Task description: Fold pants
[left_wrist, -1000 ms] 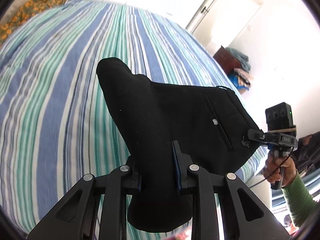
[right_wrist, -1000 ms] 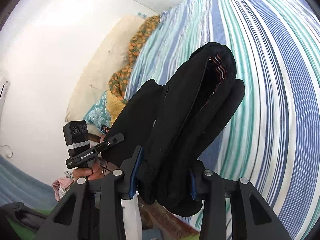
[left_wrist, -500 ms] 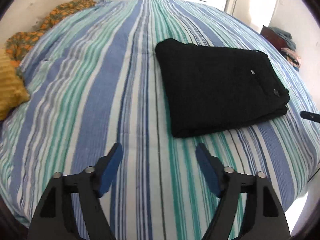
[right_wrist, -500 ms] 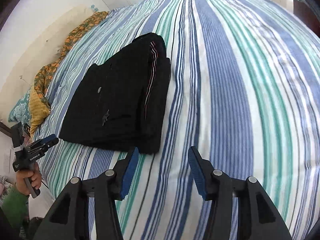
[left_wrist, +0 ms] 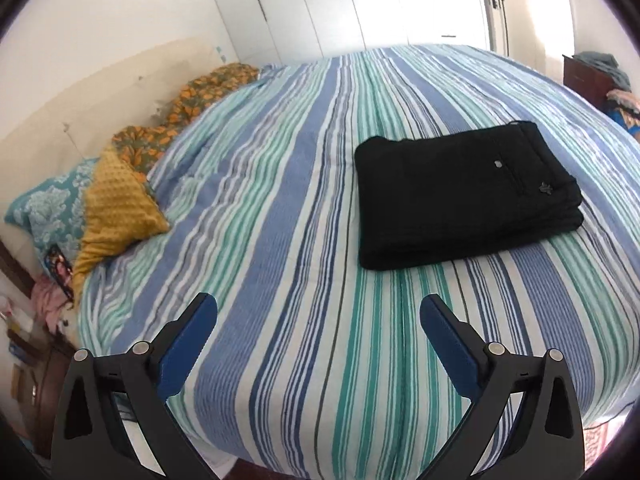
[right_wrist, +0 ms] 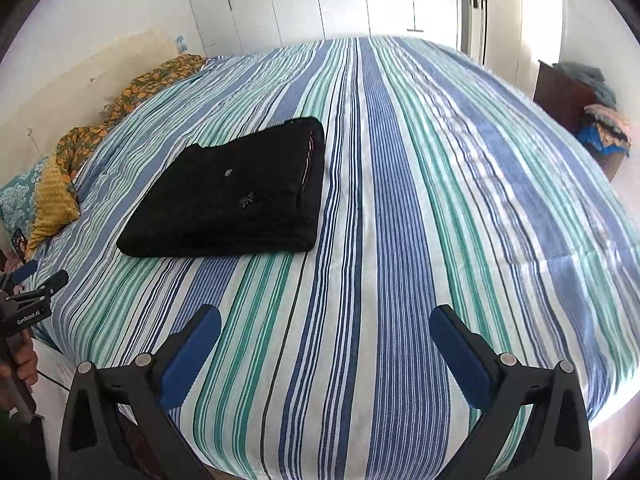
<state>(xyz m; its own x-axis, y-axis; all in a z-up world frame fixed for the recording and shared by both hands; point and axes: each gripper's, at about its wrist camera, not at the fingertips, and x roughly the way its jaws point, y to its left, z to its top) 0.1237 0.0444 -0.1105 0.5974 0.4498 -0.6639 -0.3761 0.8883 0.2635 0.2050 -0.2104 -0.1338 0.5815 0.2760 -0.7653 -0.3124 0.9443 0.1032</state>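
Black pants (left_wrist: 464,196) lie folded into a flat rectangular stack on the striped bedspread (left_wrist: 280,208). In the right wrist view the same pants (right_wrist: 232,196) sit left of centre, with a button and a small emblem on top. My left gripper (left_wrist: 318,312) hovers over the bed's near edge, well short of the stack. Its jaws are opening wide with nothing between them. My right gripper (right_wrist: 325,324) is also back from the pants, its jaws opening wide and empty. The left gripper (right_wrist: 28,280) also shows at the right wrist view's left edge, held by a hand.
Pillows and an orange patterned blanket (left_wrist: 120,184) pile up at the headboard on the left. A dark wooden piece of furniture with clothes on it (right_wrist: 580,112) stands right of the bed. White wardrobe doors (left_wrist: 360,4) fill the far wall.
One second ago both grippers held the folded pants in the air. The pants then came down on the bed, both grippers let go, drew back and spread wide.
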